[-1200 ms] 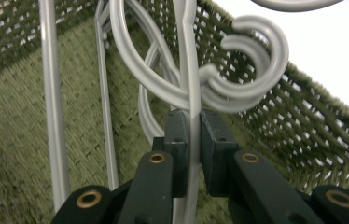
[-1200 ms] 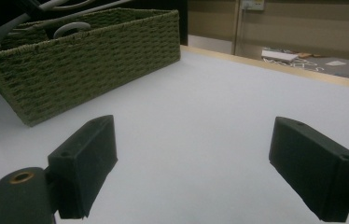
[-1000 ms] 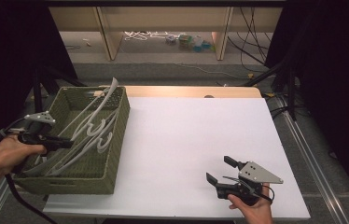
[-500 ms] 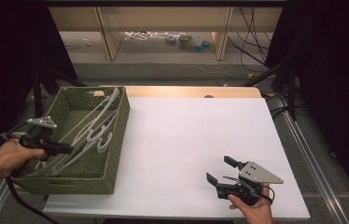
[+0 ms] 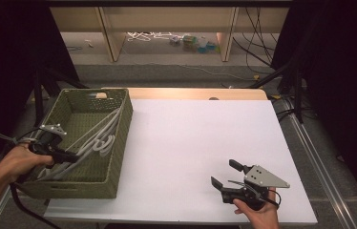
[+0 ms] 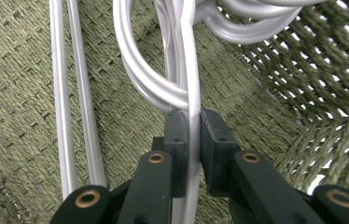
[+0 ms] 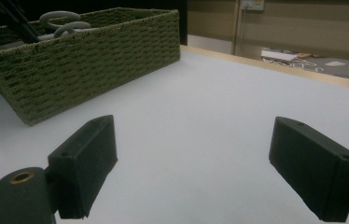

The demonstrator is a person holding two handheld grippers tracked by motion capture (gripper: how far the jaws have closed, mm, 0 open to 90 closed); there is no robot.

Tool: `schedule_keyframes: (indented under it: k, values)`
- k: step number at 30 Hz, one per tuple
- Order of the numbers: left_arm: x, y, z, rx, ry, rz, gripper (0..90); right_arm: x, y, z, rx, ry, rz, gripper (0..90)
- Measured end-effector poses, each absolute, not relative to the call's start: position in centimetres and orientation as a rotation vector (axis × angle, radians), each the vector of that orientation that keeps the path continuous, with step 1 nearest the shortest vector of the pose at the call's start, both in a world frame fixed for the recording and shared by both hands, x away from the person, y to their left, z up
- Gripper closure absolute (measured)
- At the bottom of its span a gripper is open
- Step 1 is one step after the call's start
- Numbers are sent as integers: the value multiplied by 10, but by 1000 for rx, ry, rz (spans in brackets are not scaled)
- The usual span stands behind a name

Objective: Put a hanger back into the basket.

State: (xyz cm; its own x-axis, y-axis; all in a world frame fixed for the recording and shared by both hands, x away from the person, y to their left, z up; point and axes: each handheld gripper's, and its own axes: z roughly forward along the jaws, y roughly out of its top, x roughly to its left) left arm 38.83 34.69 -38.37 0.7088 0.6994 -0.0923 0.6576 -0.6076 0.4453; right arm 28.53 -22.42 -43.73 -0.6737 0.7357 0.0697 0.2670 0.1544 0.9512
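Left gripper (image 6: pixel 189 135), inside the green woven basket (image 5: pixel 119 143), clamps one white hanger (image 6: pixel 192 93) by its thin bar, presumably to lift it from the pile. Right gripper (image 7: pixel 191 163) rests on the white table (image 5: pixel 191 143), jaws spread wide, empty, apparently awaiting handover.

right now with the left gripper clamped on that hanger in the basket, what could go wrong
The left gripper pinches one thin bar of a white hanger, so it may twist or slip. Other hangers overlap it and could snag and come along. The woven basket might drag if they catch.
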Motion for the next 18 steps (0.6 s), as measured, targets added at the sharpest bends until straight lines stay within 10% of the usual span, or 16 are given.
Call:
schedule_keyframes:
  k: [18]
  values:
    - [369, 320, -347, 2154, 1096, 330, 424, 285, -224, -437, 951, 2025, 1542, 159]
